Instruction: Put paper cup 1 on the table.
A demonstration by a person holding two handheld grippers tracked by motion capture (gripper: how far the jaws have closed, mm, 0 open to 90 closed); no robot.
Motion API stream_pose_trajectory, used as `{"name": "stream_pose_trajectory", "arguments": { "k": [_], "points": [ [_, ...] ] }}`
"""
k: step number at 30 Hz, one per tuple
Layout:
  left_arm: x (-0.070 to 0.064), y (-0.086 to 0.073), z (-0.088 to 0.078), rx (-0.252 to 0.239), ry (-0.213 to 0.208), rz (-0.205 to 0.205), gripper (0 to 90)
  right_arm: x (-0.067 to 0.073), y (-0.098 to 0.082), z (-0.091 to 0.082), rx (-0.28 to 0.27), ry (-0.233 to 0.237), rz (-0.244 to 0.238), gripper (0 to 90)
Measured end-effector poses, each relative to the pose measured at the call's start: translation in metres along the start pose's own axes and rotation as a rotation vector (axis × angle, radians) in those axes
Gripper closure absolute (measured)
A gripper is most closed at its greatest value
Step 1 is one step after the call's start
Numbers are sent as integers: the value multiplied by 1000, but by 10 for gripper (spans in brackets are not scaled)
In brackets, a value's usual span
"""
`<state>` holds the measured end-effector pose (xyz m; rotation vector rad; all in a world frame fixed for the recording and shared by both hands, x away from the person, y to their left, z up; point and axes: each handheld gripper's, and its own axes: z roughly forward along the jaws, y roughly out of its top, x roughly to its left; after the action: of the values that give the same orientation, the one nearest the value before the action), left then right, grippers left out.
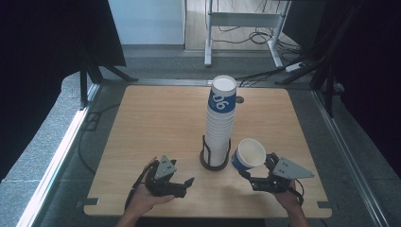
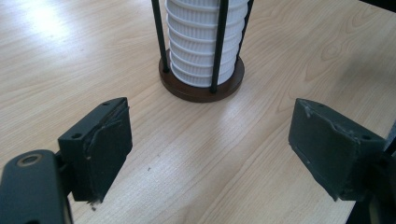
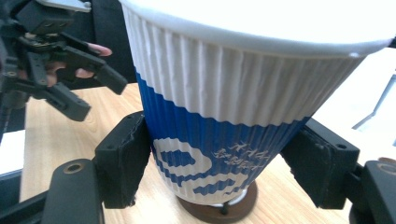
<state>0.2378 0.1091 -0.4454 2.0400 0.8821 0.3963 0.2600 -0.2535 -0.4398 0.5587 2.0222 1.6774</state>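
One paper cup [image 1: 249,154] is already off the stack [image 1: 219,124] — clamped in the right gripper [image 1: 249,171] — while the left gripper [image 1: 185,185] waits wide and empty, many cups left.

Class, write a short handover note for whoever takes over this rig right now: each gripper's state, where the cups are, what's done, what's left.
Right gripper: shut on a blue-and-white paper cup, tilted, lifted just right of the cup stack.
Left gripper: open and holding nothing, low over the table left of the holder.
Stack: stands upright in the wire holder mid-table, one printed cup on top.
Done: one cup is in hand, apart from the stack.
Left: whether it goes onto the stack or away from it can't be told; probably place it next.
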Motion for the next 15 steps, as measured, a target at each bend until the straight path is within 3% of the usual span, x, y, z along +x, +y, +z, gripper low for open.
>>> {"name": "stream_pose_trajectory", "arguments": {
  "k": [15],
  "points": [
    [-4, -1, 6, 22, -10, 14, 138, -22, -17, -3, 54, -106, 26, 262]
  ]
}}
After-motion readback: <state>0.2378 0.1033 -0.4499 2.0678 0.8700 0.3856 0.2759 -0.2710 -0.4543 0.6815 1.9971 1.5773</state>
